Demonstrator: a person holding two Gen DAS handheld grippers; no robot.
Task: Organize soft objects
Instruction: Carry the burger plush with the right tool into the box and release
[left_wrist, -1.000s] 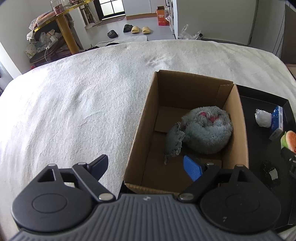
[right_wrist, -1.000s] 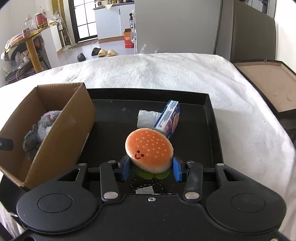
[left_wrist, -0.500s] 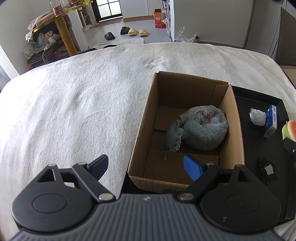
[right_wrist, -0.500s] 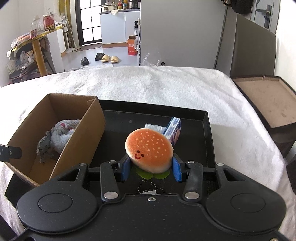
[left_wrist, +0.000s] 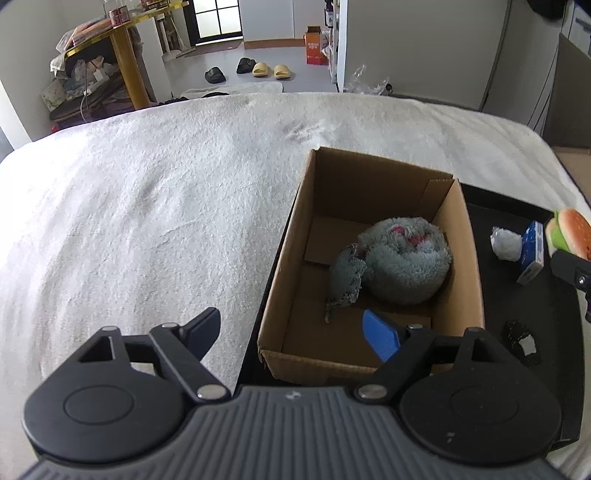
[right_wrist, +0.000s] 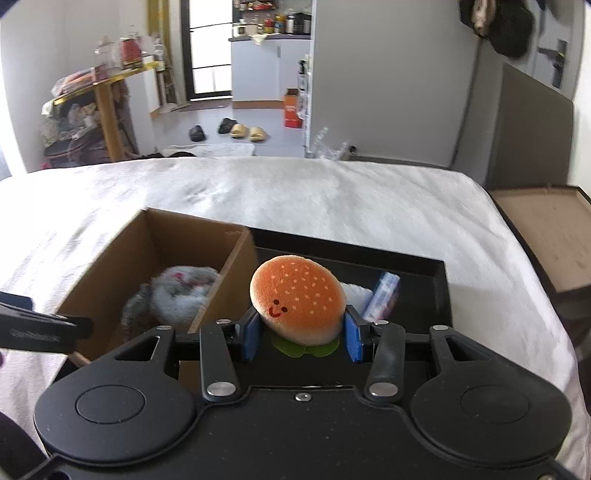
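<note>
The white fleecy blanket (left_wrist: 155, 206) of the bed fills the left side of the left wrist view, bare of any task things. Over its near edge hangs the left claw (left_wrist: 295, 330), its jaws wide but closing, with nothing pressed between them: the dark left finger sits above the blanket and the blue-padded right finger above the near end of the cardboard box (left_wrist: 476, 295). That box stands open at the top, just beside the black tray (left_wrist: 491, 206) on its right and touching it along 1 long side. Inside the box, toward its far right corner, lies a grey fluffy plush (left_wrist: 402, 258) curled into a ring with a little pink showing on top (a flat grey flap of it trails toward the box's middle). On the tray, well clear of the box wall, sit a white crumpled wad (left_wrist: 504, 243) and, touching it on the right, a blue and white packet (left_wrist: 532, 251) standing on its edge. Farther right, the right claw (right_wrist: 301, 334) grips the burger plush (right_wrist: 297, 299) by its 2 sides, both blue pads pressing into the bun, the smiling face turned toward the camera and the green felt lettuce hanging below. The burger is held in the air over the tray, close to the box's right wall. Beyond the bed's right edge stands a brown open-topped crate (right_wrist: 546, 236).
</note>
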